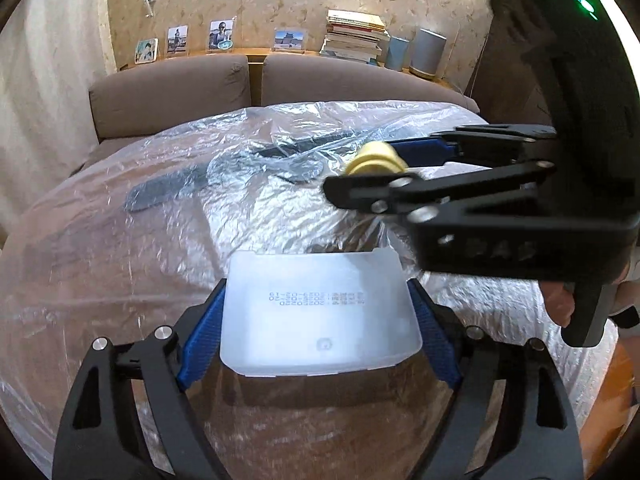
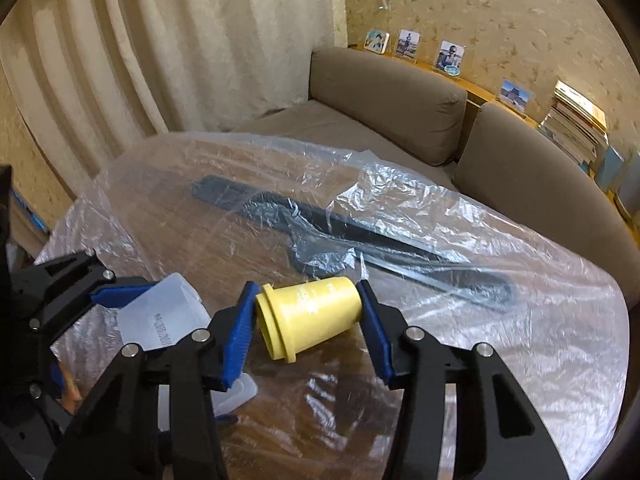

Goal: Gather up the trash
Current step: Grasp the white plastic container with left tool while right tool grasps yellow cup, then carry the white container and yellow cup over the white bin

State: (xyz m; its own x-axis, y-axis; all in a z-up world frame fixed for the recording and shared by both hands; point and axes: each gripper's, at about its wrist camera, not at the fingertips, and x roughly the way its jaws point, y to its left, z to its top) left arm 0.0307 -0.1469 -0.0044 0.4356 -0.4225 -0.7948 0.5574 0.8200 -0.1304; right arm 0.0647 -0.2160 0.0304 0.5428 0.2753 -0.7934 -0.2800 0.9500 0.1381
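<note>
Holding two bits of trash at once, I judge both to be light, hollow plastic. My right gripper [image 2: 306, 320] has its blue pads closed on the yellow cup [image 2: 310, 318], which lies on its side with the flanged rim toward nine o'clock in the right wrist view; one pad sits at the rim end, the other at the closed base. That end-to-end hold looks sound to me: the base and rim should be the stiffest parts, whereas the thin side wall would likely dent under a squeeze. Its smooth, tapered skin could slip, so I would keep the pads square to it.

My left gripper [image 1: 320, 320] has the translucent white tub [image 1: 320, 316] between its pads, one on each short side, and I read that as a grip. The tub looks thin and flexible, with printed date text on its face; I expect it to bow if clamped harder, so I would hold near the corners where it looks more rigid.

Both items hang just above a round table [image 1: 100, 280] draped in crinkled clear plastic sheet [image 2: 520, 340], itself flimsy and slick. Under the sheet, toward twelve o'clock of the cup, lie long dark utensils [image 2: 360, 240]. A brown sofa [image 2: 392, 104] stands beyond
</note>
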